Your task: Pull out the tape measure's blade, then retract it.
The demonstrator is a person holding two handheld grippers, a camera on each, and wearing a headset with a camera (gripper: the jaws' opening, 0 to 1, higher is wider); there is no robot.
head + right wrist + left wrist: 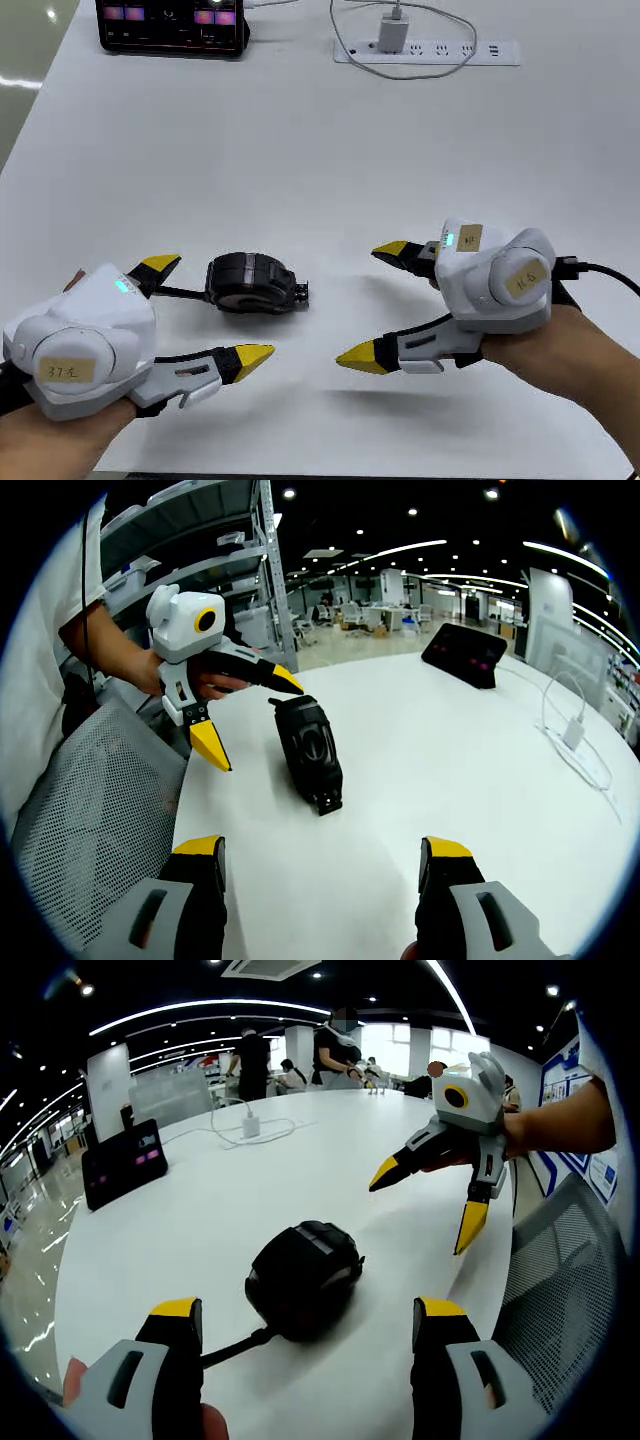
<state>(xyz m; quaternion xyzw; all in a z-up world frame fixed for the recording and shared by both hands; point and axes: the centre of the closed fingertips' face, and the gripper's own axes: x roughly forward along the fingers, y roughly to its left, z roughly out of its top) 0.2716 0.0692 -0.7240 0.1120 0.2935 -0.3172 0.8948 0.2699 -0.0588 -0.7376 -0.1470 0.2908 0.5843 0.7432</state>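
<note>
A black, round-cased tape measure (250, 283) lies on the white tabletop (300, 150), lower left of centre in the head view, just ahead of the left gripper (210, 308), whose yellow-tipped jaws stand wide and empty. The right gripper (370, 304), at lower right, also gapes wide, apart from the case.

Tablet (172, 28) cut by top edge; tape measure (250, 284) strap end behind left tool (210, 308).

My head camera looks steeply down on the glossy white tabletop (300, 150) from its near edge. The cameras on my left gripper (210, 308) and right gripper (370, 303) skim low, facing each other: the right one shows at 2 o'clock, the left at 10. All three share the round black tape measure (250, 283), close.
</note>
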